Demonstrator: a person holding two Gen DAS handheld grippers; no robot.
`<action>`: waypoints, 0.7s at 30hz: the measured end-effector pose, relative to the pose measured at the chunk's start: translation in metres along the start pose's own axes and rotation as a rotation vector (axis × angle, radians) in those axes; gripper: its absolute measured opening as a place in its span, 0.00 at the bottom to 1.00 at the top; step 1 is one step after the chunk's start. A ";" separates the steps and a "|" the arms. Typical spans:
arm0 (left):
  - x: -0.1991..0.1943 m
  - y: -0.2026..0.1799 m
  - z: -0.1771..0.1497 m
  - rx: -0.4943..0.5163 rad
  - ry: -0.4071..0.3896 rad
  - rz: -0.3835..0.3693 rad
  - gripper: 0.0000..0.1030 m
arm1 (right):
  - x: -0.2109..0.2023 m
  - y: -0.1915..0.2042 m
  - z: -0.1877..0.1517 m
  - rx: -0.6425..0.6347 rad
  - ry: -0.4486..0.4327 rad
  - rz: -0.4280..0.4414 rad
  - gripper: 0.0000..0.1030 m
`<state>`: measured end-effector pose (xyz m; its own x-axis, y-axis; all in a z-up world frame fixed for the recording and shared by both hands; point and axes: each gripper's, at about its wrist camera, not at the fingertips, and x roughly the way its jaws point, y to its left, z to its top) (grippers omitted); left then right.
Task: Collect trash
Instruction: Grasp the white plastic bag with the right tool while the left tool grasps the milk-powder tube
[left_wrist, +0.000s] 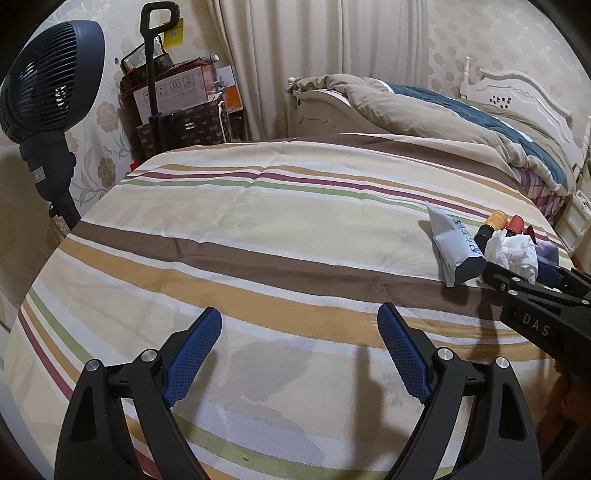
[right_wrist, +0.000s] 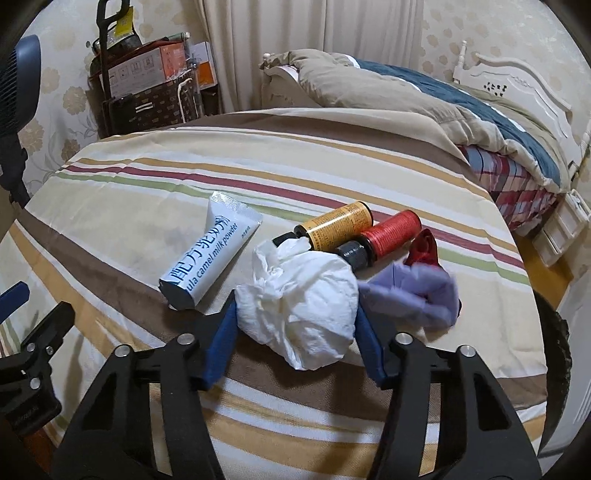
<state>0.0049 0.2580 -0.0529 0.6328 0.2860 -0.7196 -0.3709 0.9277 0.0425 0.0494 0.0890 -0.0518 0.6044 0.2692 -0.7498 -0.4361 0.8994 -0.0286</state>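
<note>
A crumpled white tissue (right_wrist: 295, 291) lies on the striped cloth (right_wrist: 147, 177), and my right gripper (right_wrist: 295, 310) is shut on it, a blue pad pressing each side. Around it lie a white milk-powder pouch (right_wrist: 210, 254), a yellow bottle (right_wrist: 340, 225), a red bottle (right_wrist: 391, 232), a red wrapper (right_wrist: 424, 247) and a crumpled lilac piece (right_wrist: 417, 291). In the left wrist view the tissue (left_wrist: 511, 247) and pouch (left_wrist: 458, 251) sit far right with the right gripper (left_wrist: 521, 271). My left gripper (left_wrist: 300, 312) stands open above bare cloth, nothing between its fingers.
A dark fan (left_wrist: 51, 81) stands at the left. Stacked boxes and a trolley handle (left_wrist: 173, 107) fill the back corner by the curtain (left_wrist: 314, 55). A bed with tan and blue blankets (left_wrist: 443, 114) runs along the right. The cloth's right edge drops off near the bottles.
</note>
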 end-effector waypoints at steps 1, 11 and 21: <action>0.000 -0.001 0.000 0.004 -0.001 0.000 0.83 | -0.001 0.000 -0.001 -0.003 -0.002 -0.001 0.50; 0.002 -0.024 0.004 0.039 -0.009 -0.027 0.83 | -0.010 -0.010 -0.012 0.010 0.000 0.018 0.44; 0.004 -0.055 0.008 0.082 -0.009 -0.059 0.83 | -0.011 -0.041 -0.014 0.060 -0.003 -0.013 0.43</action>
<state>0.0336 0.2106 -0.0524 0.6580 0.2317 -0.7165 -0.2758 0.9595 0.0570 0.0508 0.0446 -0.0516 0.6121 0.2583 -0.7474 -0.3871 0.9220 0.0016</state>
